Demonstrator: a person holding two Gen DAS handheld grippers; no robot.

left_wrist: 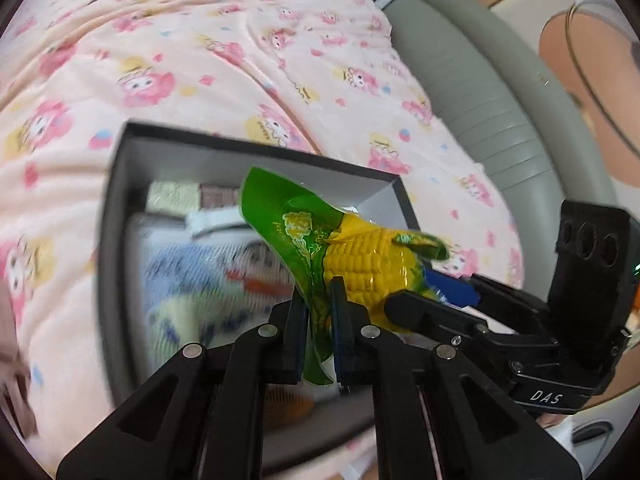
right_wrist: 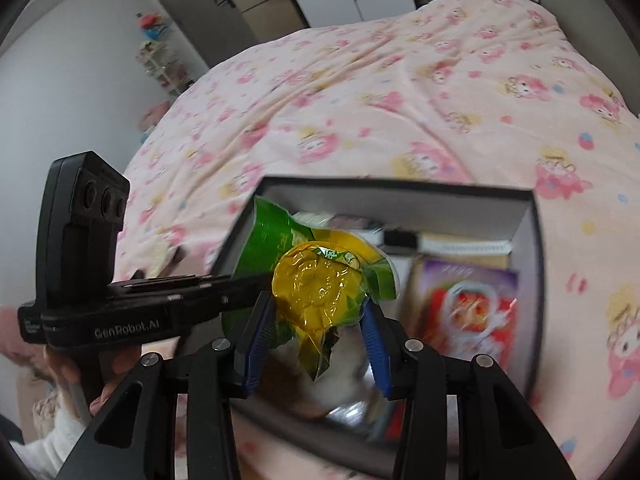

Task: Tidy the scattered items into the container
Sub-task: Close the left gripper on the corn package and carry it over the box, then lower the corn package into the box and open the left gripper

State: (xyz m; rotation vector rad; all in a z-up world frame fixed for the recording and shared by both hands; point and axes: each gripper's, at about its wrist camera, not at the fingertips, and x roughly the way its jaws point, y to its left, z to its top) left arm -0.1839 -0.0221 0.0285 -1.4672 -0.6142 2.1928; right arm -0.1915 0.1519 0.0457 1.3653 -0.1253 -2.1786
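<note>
A vacuum-packed corn cob [left_wrist: 360,264] in a green and yellow wrapper hangs above a dark open box [left_wrist: 132,148]. My left gripper [left_wrist: 318,300] is shut on the wrapper's green edge. My right gripper [right_wrist: 316,316] is closed around the cob's end [right_wrist: 316,292], blue pads on both sides. In the left wrist view the right gripper [left_wrist: 420,300] comes in from the right. In the right wrist view the left gripper [right_wrist: 240,280] comes in from the left. The box [right_wrist: 400,192] holds several blurred packets.
The box lies on a bed covered with a pink cartoon-print blanket [left_wrist: 200,60]. A grey padded headboard [left_wrist: 480,92] stands at the right. A cabinet [right_wrist: 240,4] and shelves stand beyond the bed. A hand [right_wrist: 100,376] holds the left gripper.
</note>
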